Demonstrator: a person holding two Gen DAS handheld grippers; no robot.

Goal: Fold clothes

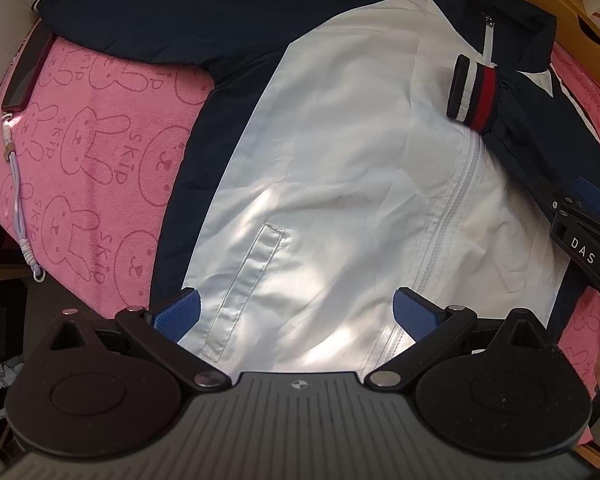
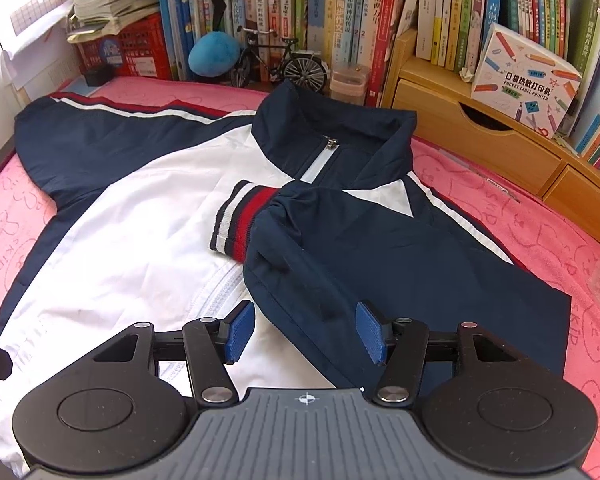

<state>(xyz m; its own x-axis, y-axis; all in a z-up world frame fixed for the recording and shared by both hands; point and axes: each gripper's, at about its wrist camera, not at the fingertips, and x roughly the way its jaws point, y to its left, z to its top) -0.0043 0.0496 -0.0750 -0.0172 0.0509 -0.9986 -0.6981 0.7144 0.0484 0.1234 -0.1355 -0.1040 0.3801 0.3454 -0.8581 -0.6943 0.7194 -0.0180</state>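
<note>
Work surface covered by pink towel with rabbit print and "skip" text. Back edge: row of upright books, red crate with paper stack on top, blue plush, model bicycle. Right side: wooden drawer unit carrying a label-printer box. Left edge: phone with corded strap. Sunlight patches, bright from left.

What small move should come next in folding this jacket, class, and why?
Probably take the left hand-held gripper to the spread sleeve and fold it inward: the other sleeve's striped cuff already lies across the jacket's white front.
</note>
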